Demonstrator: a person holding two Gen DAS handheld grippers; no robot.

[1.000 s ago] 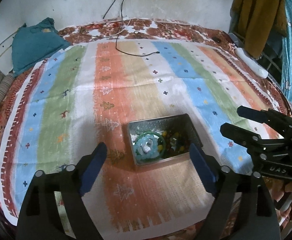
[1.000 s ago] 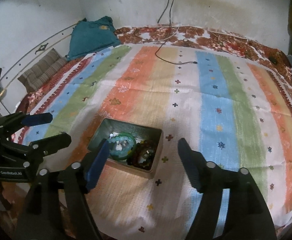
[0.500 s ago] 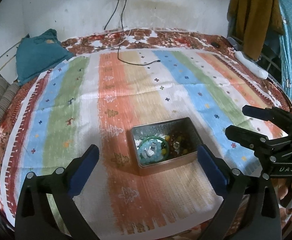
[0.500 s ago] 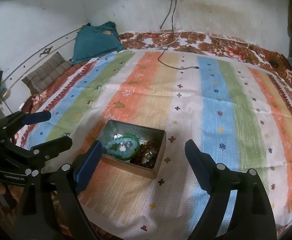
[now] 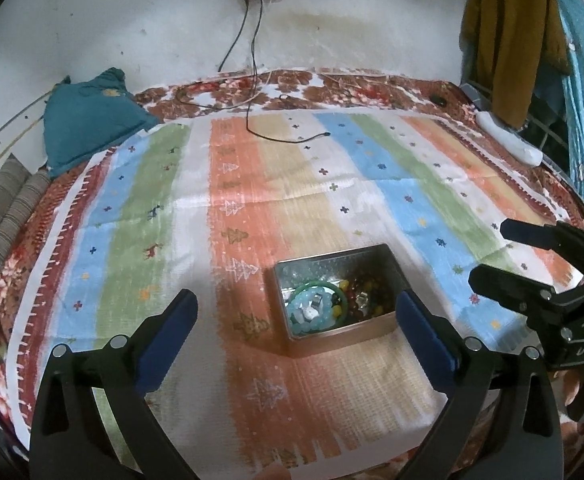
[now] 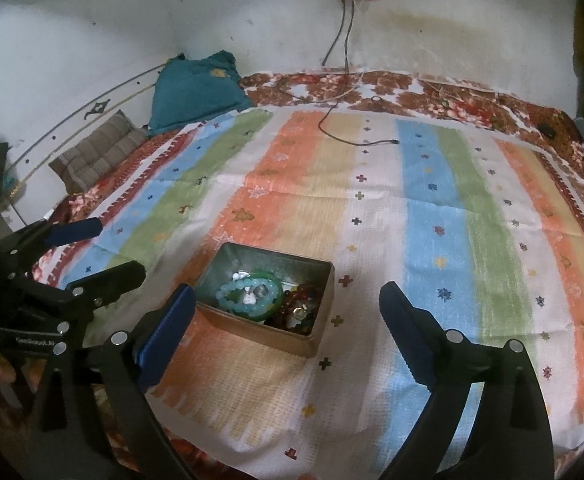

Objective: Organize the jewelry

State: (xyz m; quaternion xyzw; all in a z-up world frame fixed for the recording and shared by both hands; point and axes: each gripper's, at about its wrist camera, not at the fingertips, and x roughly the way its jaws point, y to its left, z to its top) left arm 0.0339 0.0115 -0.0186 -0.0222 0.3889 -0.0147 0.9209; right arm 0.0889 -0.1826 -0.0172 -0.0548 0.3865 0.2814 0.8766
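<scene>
Tin box (image 5: 334, 300) sits low and centre in both wrist views, on the orange stripe of the striped bedspread (image 5: 251, 184) covering the bed. Inside it: green bangle (image 5: 319, 307) and pale blue bead bracelet (image 5: 306, 314) on the left half in the left wrist view, a heap of dark red and amber beads (image 5: 362, 300) on the right half. All jewelry is in the box; none lies on the cloth.

Left gripper (image 5: 296, 340): jaws spread wide, holding nothing, box between the two pads but lower than them. Right gripper (image 6: 285, 330): jaws likewise wide apart and empty, left pad near the box's near left corner.

Judgement: step in hand looks like a first pick from the box. Suggest one gripper steadies the box wall while the other narrows its jaws before descending. Bangle is rigid and on top, so likely the easiest first grasp, by its rim. Beads may tangle; lift slowly. A charging cable (image 5: 287, 138) lies well apart, toward the upper middle.
</scene>
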